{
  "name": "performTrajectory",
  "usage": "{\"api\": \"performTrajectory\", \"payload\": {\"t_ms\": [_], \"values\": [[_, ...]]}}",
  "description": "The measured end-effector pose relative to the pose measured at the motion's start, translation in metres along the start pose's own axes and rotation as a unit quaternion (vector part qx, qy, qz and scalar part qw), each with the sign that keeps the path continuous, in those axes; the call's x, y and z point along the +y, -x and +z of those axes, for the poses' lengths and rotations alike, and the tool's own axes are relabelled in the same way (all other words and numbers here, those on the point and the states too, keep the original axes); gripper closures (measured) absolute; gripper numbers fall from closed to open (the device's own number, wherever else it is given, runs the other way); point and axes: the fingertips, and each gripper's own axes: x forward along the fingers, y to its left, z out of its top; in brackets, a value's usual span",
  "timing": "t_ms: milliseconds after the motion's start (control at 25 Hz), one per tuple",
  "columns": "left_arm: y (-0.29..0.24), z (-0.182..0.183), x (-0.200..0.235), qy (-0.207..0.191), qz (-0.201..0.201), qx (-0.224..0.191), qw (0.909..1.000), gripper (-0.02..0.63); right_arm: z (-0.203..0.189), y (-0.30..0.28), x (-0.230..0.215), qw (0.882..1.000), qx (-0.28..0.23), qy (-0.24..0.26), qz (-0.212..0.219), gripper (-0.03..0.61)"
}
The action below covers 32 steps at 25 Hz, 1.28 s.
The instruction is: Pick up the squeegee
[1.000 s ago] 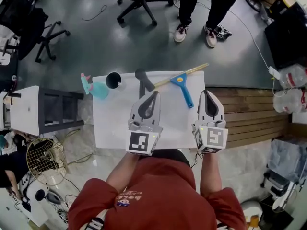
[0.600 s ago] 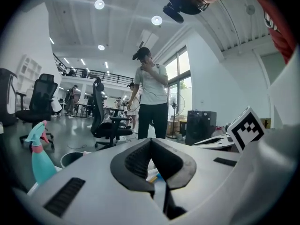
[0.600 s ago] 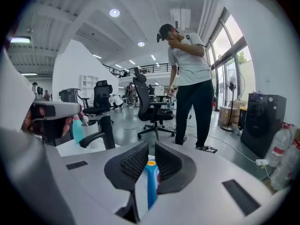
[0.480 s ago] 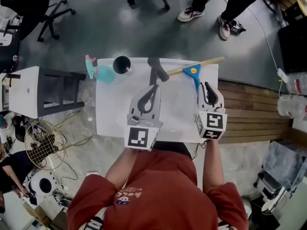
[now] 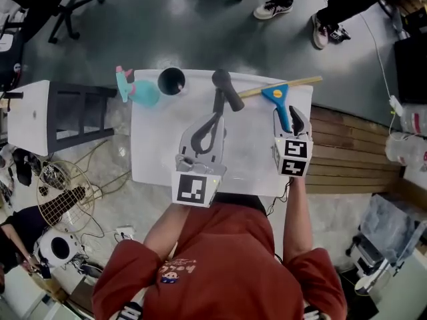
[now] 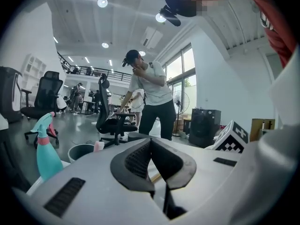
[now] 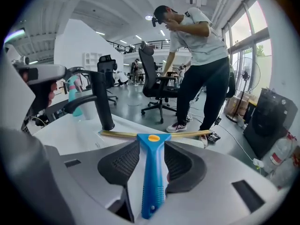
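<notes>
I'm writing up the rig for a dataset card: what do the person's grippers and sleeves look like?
Both the left gripper and right gripper are pale grey shells with black ribbed, curved jaw pads. Each carries a white cube printed with black square markers. The person wears a red top.
</notes>
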Motion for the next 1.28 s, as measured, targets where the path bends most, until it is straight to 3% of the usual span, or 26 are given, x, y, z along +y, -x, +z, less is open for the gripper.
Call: {"api": "performTrajectory", "payload": {"t_ms": [200,520,1280], "values": [[-0.004,-0.009,0.01,0.014,0.011,0.01,0.9998,0.598,-0.018,-0.022,-0.002,0.999,0.043,0.007,0.007,0.399],[-0.006,-0.012,0.017,0.013,0.015,0.013,0.9997,0.598,-0.027,-0.036,0.0,0.998,0.059,0.018,0.007,0.4],[-0.002,-0.013,0.018,0.008,0.014,0.017,0.9997,0.598,-0.026,-0.037,-0.001,0.999,0.046,0.023,-0.003,0.434]]}}
